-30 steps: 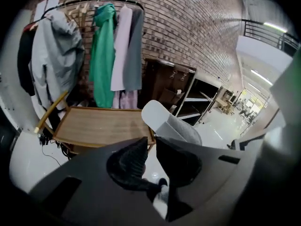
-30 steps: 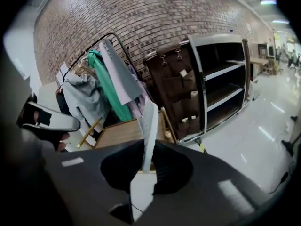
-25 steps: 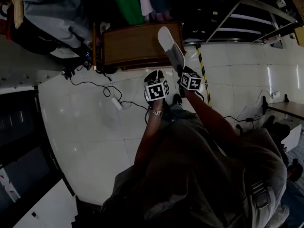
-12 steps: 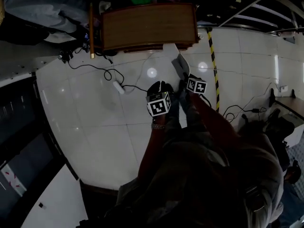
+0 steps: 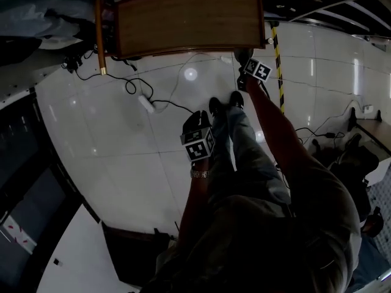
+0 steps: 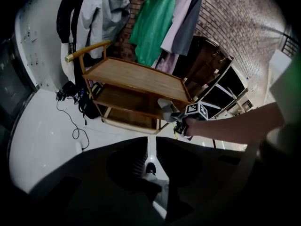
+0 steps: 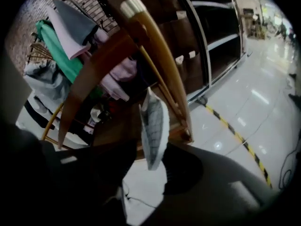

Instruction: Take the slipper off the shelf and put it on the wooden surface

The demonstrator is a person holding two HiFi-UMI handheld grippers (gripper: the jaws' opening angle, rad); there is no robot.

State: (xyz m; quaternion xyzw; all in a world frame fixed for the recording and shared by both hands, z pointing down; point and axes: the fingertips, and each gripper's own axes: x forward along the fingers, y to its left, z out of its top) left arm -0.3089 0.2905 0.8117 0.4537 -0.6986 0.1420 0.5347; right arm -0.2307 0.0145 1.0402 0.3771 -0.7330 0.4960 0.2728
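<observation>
The grey-white slipper [image 7: 153,126] stands on edge between the jaws of my right gripper [image 7: 150,168], sole pattern showing. These jaws are opening, with floor visible beside the slipper's lower end. In the left gripper view the slipper [image 6: 165,108] is at the right front post of the wooden cart [image 6: 136,76], level with its middle shelf; whether it rests there I cannot tell. My right gripper [image 5: 242,58] reaches to the cart's front right corner. My left gripper [image 5: 198,121] hangs back over the floor, its jaws nearly together and empty.
A cable with a white power strip [image 5: 145,104] lies on the glossy white floor. Yellow-black tape [image 5: 278,60] runs right of the cart. Clothes [image 6: 157,22] hang behind it, and a dark rack [image 6: 221,79] stands at the right. The person's shoes [image 5: 223,104] are below the cart.
The right gripper has carried the slipper down from above the cart's top to its front right corner. The left gripper has dropped back toward the body. The cart top now fills the upper view.
</observation>
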